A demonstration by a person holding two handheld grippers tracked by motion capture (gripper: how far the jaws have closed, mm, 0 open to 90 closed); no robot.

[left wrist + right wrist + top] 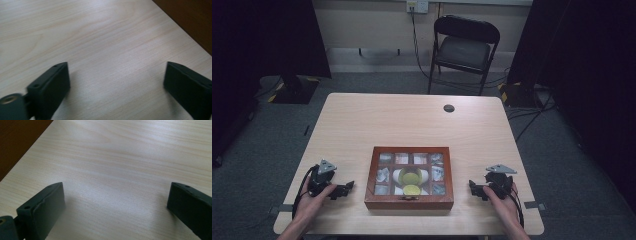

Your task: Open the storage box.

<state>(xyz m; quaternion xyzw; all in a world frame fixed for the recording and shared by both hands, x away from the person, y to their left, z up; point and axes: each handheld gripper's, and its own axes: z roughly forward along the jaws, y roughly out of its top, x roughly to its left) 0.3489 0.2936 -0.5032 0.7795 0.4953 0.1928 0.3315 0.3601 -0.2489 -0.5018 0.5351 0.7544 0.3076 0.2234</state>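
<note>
Left gripper (343, 189): I am resting it on the table (412, 117) just left of the wooden box (409, 177), jaws spread wide with nothing between them.
Right gripper (474, 188): I am keeping it just right of the box, jaws likewise released and holding nothing.
Wooden box: it is sitting between my two grippers near the table's front edge, its glass lid closed over small compartments and a yellow-green round thing (411, 176).
Chair (464, 47): it is standing well beyond the box, past the table's far edge.
</note>
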